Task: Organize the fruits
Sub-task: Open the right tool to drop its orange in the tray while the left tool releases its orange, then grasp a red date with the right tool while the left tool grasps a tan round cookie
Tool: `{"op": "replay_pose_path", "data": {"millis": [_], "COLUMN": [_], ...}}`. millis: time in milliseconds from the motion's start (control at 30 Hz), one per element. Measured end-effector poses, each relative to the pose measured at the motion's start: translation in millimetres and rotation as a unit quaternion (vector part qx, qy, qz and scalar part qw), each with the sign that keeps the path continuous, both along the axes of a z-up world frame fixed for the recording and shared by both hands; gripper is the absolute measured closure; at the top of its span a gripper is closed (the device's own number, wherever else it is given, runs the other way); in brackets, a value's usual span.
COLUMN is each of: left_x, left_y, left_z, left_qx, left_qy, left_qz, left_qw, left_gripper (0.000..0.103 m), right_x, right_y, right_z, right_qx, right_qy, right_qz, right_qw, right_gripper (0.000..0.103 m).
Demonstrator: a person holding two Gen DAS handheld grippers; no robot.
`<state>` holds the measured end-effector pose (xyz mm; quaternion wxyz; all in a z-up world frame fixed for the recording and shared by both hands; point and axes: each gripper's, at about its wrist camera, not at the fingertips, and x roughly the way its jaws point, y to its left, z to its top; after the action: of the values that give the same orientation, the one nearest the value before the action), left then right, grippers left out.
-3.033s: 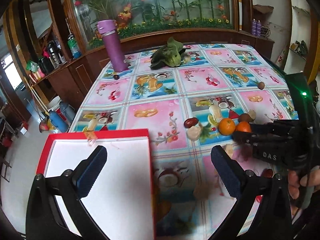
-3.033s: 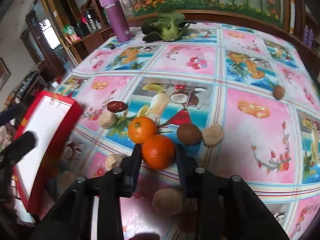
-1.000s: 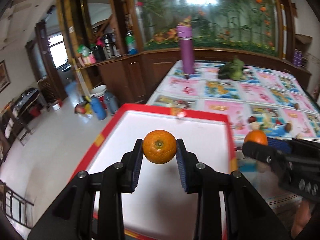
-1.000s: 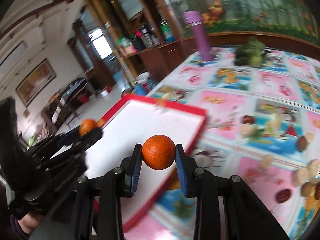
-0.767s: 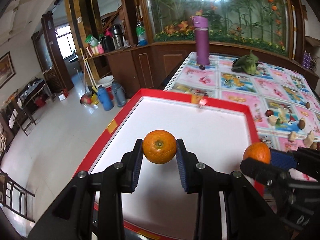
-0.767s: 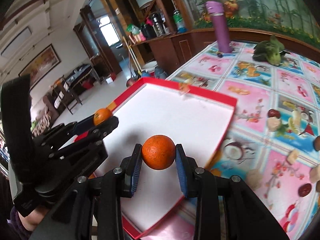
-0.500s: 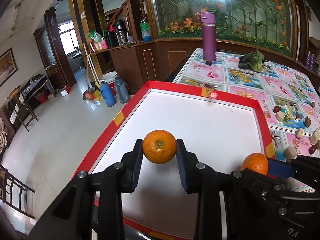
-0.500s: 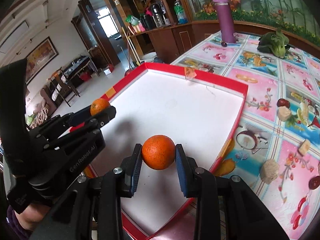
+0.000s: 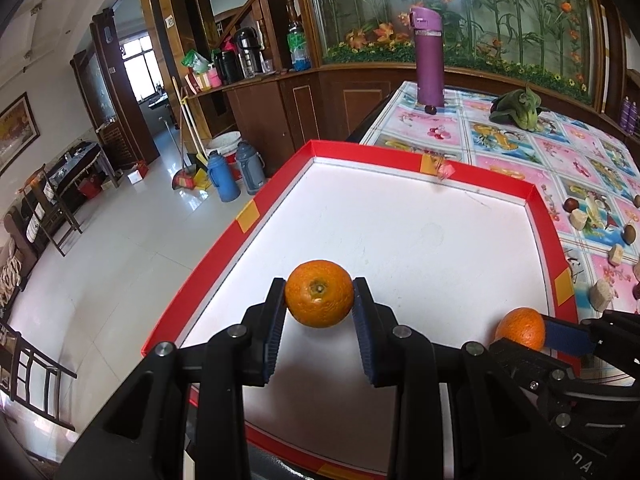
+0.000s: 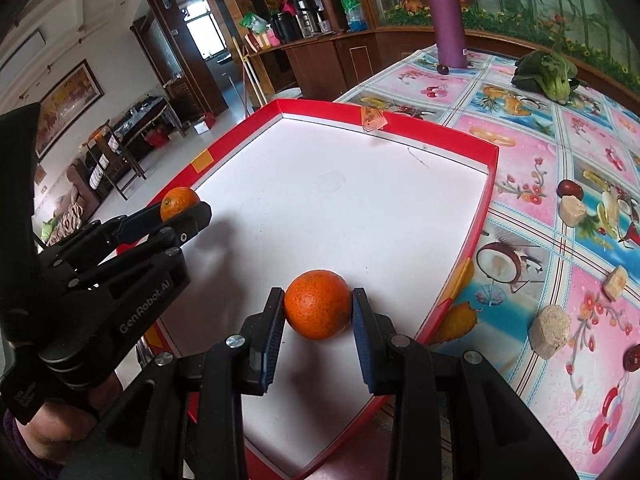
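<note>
My left gripper (image 9: 319,305) is shut on an orange (image 9: 319,293), held just above the near left part of a white tray with a red rim (image 9: 420,162). My right gripper (image 10: 318,311) is shut on a second, deeper-coloured orange (image 10: 317,309) low over the tray's near right part (image 10: 486,196). In the left wrist view the right gripper's orange (image 9: 520,328) shows at the tray's right rim. From the right wrist camera the left gripper (image 10: 182,208) and its orange (image 10: 179,202) appear at the tray's left edge. The tray holds no fruit lying loose.
On the fruit-print tablecloth (image 10: 532,148) right of the tray lie dark red dates (image 10: 569,188), beige chunks (image 10: 549,332) and a brown nut (image 9: 629,234). A purple bottle (image 9: 429,56) and leafy greens (image 9: 520,110) stand at the far end. The floor drops off left of the tray.
Both grippers carried their oranges from the tablecloth to over the tray and have come lower and further in over its white floor. Both stay shut on the fruit.
</note>
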<state>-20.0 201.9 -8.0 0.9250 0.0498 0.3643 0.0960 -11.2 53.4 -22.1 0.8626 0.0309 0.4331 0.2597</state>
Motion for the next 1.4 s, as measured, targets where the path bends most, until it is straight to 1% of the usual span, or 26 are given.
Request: {"op": "replay_pose_path", "data": {"millis": [100,133,167,200,233,267,333,400,467,600,700,733,800,867,967,1000,1033,1100,1133,1200,1300,1400], "left_x": [0.9,0.2,-0.9,-1.6,-2.8,-4.3,-7.6,-10.7,-13.8,-25.0,-31.6,-34.1,-37.4,-39.7,-41.1,-41.8,-41.0,-41.6,-40.7,-38.9,-28.6,-16.8], "left_y": [-0.1,-0.1,-0.4,-0.8,-1.5,-1.9,-3.4,-6.3,-13.2,-45.4,-73.9,-86.1,-103.8,-123.3,-153.7,-160.8,-172.0,-183.8,-188.6,-192.0,-184.7,-173.9], "left_z": [-1.4,-0.8,0.7,1.7,4.0,6.4,12.1,18.4,24.3,34.6,38.5,39.4,39.3,35.9,27.5,25.2,21.5,17.5,15.2,11.7,7.4,6.1], "left_qx": [0.004,0.006,0.008,0.011,0.015,0.017,0.021,0.017,0.009,-0.001,-0.004,-0.008,-0.018,-0.024,-0.028,-0.029,-0.032,-0.038,-0.035,-0.023,-0.017,-0.02], "left_qy": [0.004,0.003,0.0,-0.002,-0.007,-0.011,-0.02,-0.027,-0.035,-0.048,-0.046,-0.043,-0.036,-0.023,0.005,0.012,0.025,0.037,0.043,0.046,0.055,0.064], "left_qz": [0.003,0.003,0.004,0.005,0.007,0.009,0.009,0.005,-0.007,-0.068,-0.118,-0.142,-0.172,-0.203,-0.239,-0.248,-0.263,-0.28,-0.282,-0.277,-0.26,-0.24], "left_qw": [1.0,1.0,1.0,0.9999,0.9998,0.9998,0.9995,0.9995,0.9993,0.9966,0.992,0.9889,0.9842,0.9786,0.9706,0.9682,0.964,0.9585,0.9577,0.9595,0.9639,0.9686], "left_gripper": [0.067,0.066,0.062,0.054,0.05,0.041,0.039,0.033,0.031,0.025,0.024,0.023,0.022,0.022,0.022,0.022,0.022,0.022,0.022,0.022,0.022,0.022], "right_x": [0.6,0.3,0.2,-0.3,-1.4,-2.8,-6.4,-9.2,-13.5,-26.3,-44.3,-51.0,-61.6,-71.7,-79.0,-80.0,-80.7,-83.6,-84.4,-85.4,-80.2,-74.2], "right_y": [-1.3,-2.6,-4.6,-6.9,-9.7,-12.7,-21.5,-33.2,-52.8,-102.1,-154.2,-172.9,-203.4,-238.6,-279.3,-289.2,-298.0,-307.3,-308.9,-308.2,-305.3,-305.3], "right_z": [0.8,1.6,2.6,4.1,6.2,8.7,14.7,19.8,25.2,32.7,35.0,34.9,33.8,27.8,16.2,12.7,9.4,5.4,4.8,4.6,3.2,3.0], "right_qx": [-0.002,-0.001,0.002,0.006,0.01,0.012,0.011,0.015,0.029,0.038,0.037,0.031,0.016,0.003,-0.01,-0.01,-0.005,0.005,0.001,-0.002,-0.004,-0.007], "right_qy": [0.004,0.004,0.004,0.001,-0.002,-0.007,-0.021,-0.03,-0.036,-0.046,-0.055,-0.059,-0.063,-0.058,-0.038,-0.032,-0.025,-0.018,-0.021,-0.026,-0.027,-0.029], "right_qz": [0.001,0.0,-0.003,-0.005,-0.006,-0.007,-0.015,-0.024,-0.041,-0.085,-0.133,-0.153,-0.186,-0.222,-0.265,-0.275,-0.281,-0.281,-0.278,-0.276,-0.268,-0.265], "right_qw": [1.0,1.0,1.0,1.0,1.0,1.0,1.0,0.999,0.998,0.995,0.989,0.986,0.98,0.973,0.964,0.961,0.959,0.96,0.96,0.961,0.963,0.964], "right_gripper": [0.07,0.068,0.065,0.064,0.062,0.061,0.061,0.061,0.061,0.061,0.061,0.061,0.061,0.061,0.061,0.061,0.061,0.061,0.061,0.061,0.061,0.061]}}
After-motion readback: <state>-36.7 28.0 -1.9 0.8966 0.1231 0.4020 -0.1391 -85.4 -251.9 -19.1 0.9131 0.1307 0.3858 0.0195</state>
